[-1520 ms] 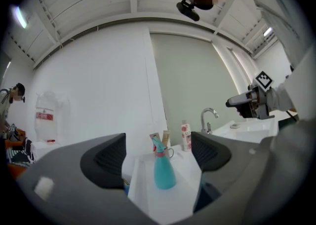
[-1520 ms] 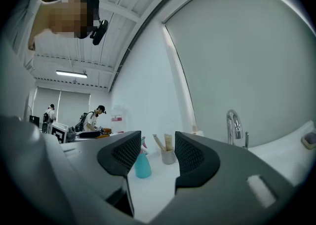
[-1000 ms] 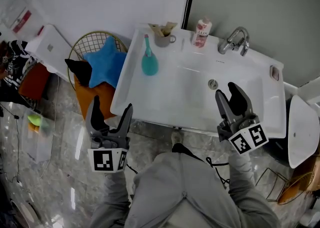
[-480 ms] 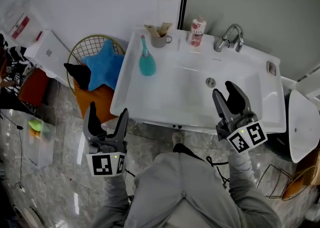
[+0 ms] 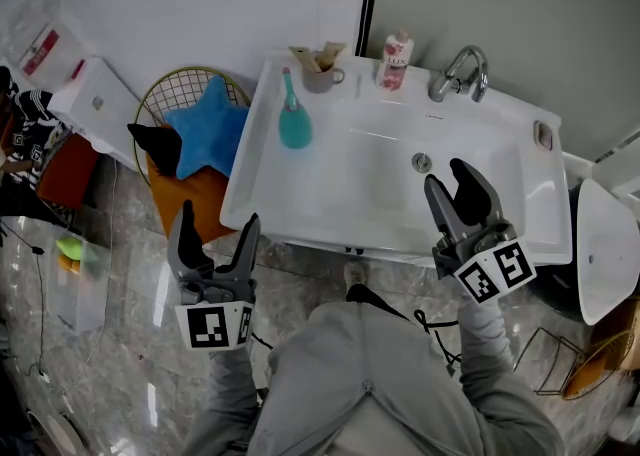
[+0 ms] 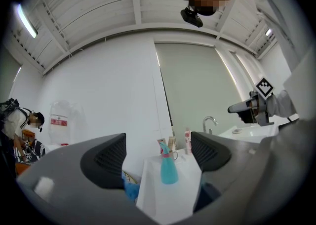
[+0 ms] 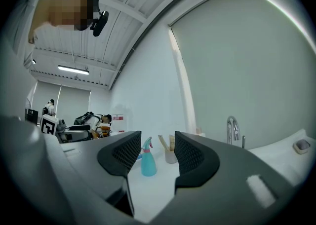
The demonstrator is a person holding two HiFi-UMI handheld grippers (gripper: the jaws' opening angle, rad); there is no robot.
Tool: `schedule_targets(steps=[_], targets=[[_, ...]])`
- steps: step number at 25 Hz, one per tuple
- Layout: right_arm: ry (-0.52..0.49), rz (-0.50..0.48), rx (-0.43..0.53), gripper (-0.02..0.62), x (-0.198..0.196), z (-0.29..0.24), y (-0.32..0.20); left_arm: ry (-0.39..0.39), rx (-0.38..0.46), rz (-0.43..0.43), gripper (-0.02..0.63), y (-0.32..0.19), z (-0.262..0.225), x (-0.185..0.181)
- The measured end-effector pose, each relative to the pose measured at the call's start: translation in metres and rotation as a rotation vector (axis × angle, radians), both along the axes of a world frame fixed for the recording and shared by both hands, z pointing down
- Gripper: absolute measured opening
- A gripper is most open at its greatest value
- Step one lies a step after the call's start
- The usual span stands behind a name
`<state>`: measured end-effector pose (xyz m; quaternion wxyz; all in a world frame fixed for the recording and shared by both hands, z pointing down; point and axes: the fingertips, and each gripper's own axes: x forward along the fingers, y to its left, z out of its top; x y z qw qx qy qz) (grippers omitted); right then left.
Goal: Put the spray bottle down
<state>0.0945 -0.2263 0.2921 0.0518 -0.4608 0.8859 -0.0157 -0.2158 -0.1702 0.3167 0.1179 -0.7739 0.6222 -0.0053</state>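
A teal spray bottle (image 5: 293,119) with a pink collar stands upright on the left ledge of the white sink (image 5: 300,206). It also shows between the jaws in the left gripper view, as the spray bottle (image 6: 168,166), and in the right gripper view, as the spray bottle (image 7: 147,162). My left gripper (image 5: 213,236) hangs open in front of the sink's near left corner, well short of the bottle, holding nothing. My right gripper (image 5: 452,191) is open and empty over the sink's near right part.
A grey cup (image 5: 321,71) with brushes, a pink-labelled bottle (image 5: 394,61) and a chrome tap (image 5: 459,74) line the sink's back edge. A wire basket (image 5: 170,99) with a blue star cushion (image 5: 208,127) stands left of the sink. A white bin lid (image 5: 601,256) lies at the right.
Both grippers have drifted slightly; the left one dropped a little, then rose again. The spray bottle has stayed standing on the sink ledge.
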Motion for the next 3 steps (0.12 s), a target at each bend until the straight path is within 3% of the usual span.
schedule_targets(steps=[3], targets=[[0.003,-0.003,0.002,0.21,-0.0015,-0.0005,-0.0007,-0.005,0.005,0.002,0.437,-0.0007,-0.0009,0.0004]])
